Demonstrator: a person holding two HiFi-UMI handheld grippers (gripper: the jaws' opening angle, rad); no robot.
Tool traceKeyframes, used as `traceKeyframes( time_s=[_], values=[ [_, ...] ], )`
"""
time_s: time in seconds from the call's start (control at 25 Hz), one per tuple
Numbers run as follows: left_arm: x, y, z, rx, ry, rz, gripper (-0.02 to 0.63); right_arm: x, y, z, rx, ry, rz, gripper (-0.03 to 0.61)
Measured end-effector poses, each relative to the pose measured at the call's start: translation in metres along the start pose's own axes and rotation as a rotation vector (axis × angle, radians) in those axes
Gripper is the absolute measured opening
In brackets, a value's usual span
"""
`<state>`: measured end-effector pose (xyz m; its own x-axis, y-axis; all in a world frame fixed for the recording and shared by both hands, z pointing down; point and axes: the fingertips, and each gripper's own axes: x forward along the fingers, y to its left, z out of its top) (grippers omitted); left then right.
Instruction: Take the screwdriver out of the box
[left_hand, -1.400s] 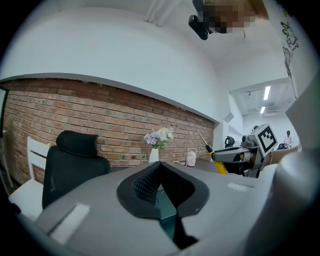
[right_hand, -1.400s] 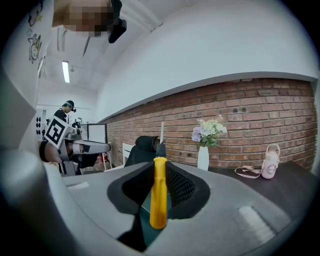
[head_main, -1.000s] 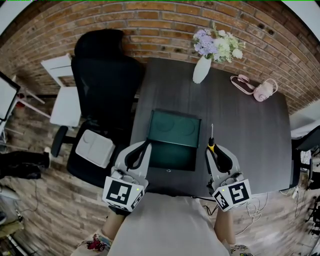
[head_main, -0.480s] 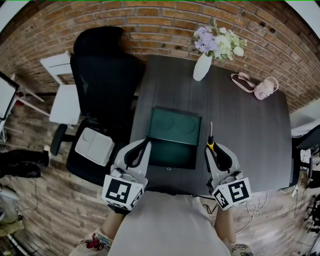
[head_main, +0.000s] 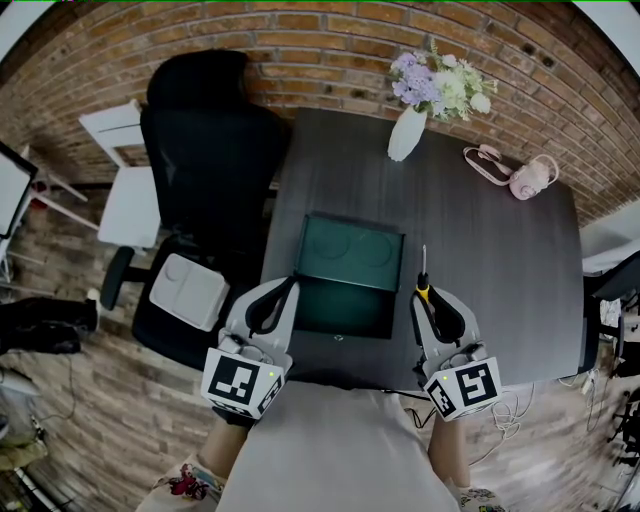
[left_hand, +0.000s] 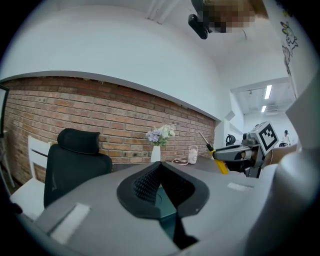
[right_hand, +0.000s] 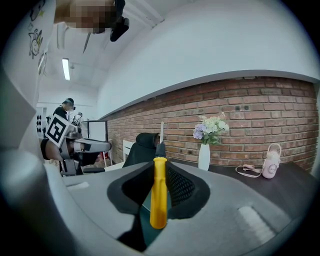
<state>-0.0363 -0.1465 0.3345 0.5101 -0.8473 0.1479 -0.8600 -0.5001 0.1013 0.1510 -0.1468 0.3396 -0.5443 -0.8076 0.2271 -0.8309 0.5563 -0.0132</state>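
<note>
Screwdriver (right_hand: 159, 182), just one, held by right gripper (head_main: 427, 300) beside one box (head_main: 343, 306).

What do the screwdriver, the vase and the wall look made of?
Screwdriver: yellow handle, smooth and even in colour, probably plastic; thin pale shaft, likely metal. Vase: plain white, smooth, probably ceramic, perhaps glass. Wall: red brick, rough, with pale mortar lines.

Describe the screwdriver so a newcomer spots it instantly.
Find the dark table by the brick wall, then the open green box on it. Just right of the box, the right gripper grips the screwdriver: the only yellow-handled thing, thin shaft pointing toward the wall.
</note>
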Motion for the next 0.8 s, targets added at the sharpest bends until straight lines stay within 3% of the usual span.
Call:
traceKeyframes(
  time_s=[0.8],
  values=[
    [-0.0009,0.0043,-0.0005,0.006,0.009,0.001,0.002,0.0029,-0.0003,-0.0014,0.003,0.014,-0.006,0.075]
  ],
)
